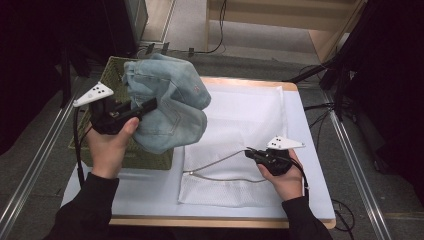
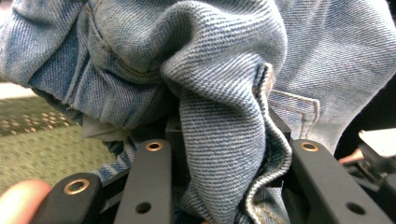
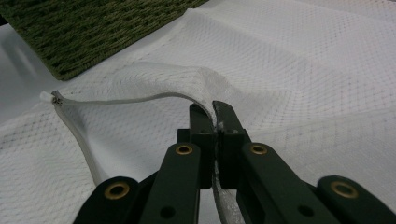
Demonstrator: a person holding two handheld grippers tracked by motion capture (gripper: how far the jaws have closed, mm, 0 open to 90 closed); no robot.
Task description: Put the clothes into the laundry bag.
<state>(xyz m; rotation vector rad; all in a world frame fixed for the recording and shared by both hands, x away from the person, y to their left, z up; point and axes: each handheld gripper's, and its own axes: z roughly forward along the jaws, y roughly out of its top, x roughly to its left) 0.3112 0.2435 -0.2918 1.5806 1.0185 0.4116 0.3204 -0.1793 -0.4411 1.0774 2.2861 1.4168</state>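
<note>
A white table top (image 1: 150, 192) with a pale wooden edge along its near and far sides carries the work, standing on a grey carpeted floor (image 1: 250, 62). Metal rails (image 1: 30, 172) run along the floor at left and right of the table, black cables (image 1: 220, 30) trail across the carpet beyond the far edge, and a light wooden piece of furniture (image 1: 280, 15) stands at the far side of the room; the corners are dark.

On the right half of the table lies a white mesh laundry bag (image 1: 245, 120), flat, with its zipped opening (image 1: 220, 162) toward the near left. The right gripper (image 1: 251, 154) is clenched on the upper lip of that opening (in the right gripper view the jaws meet tight on the mesh edge (image 3: 205, 93)) and lifts it a little off the layer beneath.

At the far left sits a green woven basket (image 1: 150, 157), partly over the table's left edge. The left gripper (image 1: 145, 107) grasps a bundled pair of light blue jeans (image 1: 170, 100), held up in the air above the basket's right side and just left of the bag. In the left gripper view a thick fold of denim (image 2: 224, 116) is pinched between the two black jaws, the rest bulging above them.
</note>
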